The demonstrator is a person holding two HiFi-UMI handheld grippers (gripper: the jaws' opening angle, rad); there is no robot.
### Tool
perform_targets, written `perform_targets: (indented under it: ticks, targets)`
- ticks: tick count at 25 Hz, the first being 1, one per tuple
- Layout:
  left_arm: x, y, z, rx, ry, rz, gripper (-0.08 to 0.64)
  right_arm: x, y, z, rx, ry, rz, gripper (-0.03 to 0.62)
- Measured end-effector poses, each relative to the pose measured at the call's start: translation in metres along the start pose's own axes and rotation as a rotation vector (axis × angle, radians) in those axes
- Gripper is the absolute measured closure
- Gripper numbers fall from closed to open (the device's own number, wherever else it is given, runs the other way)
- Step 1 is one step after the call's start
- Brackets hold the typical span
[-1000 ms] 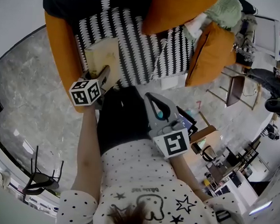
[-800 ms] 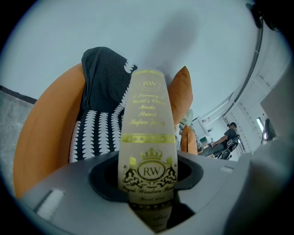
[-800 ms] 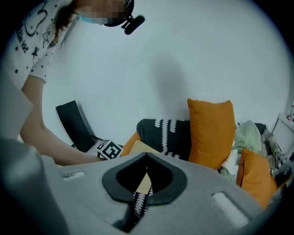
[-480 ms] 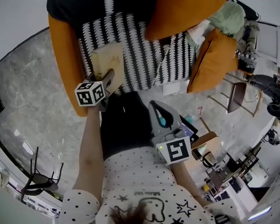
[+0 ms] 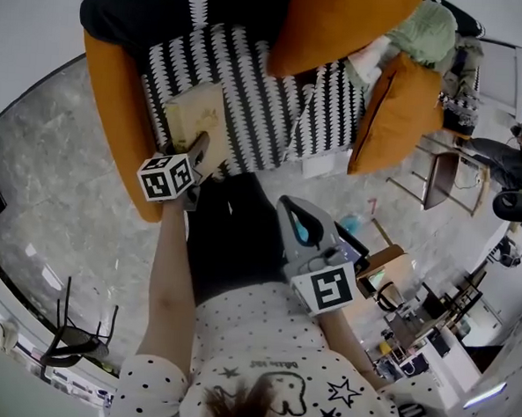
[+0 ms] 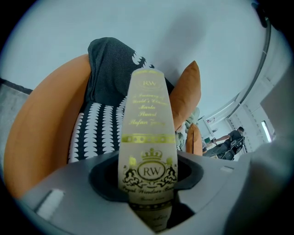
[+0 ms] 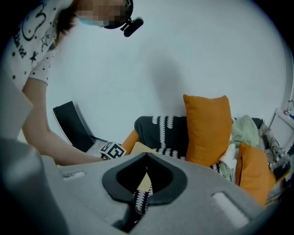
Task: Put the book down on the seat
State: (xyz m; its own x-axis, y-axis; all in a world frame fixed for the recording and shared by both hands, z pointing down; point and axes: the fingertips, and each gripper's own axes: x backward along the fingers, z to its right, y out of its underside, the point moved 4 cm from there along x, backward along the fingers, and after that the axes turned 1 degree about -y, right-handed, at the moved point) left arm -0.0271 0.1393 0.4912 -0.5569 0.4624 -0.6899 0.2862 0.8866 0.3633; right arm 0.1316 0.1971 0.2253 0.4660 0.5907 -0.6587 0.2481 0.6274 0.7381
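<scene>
Head view, tools: you hold two. Your left tool reaches over the seat's front edge; your right tool hangs in front of the seat, well apart from it.
Head view, book: one book, over the seat at its front, just beside the orange armrest. Whether it touches the seat, you cannot tell.
Head view, cushions: two orange ones, one at the seat's back and one at the side opposite the armrest.
Left gripper view, left tool: clamped on the book, whose gold-lettered spine stands upright between the jaws, with the seat behind it.
Right gripper view, right tool: jaws together, nothing between them. The seat and both cushions lie ahead.
</scene>
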Motion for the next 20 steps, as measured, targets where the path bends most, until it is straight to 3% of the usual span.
perform_targets:
  ticks: [20]
  targets:
    - [-0.03,0.013,-0.028,0.048,-0.015,-0.039,0.328,-0.008,0.022,0.003,-0.002,0.013,-0.068,0.589]
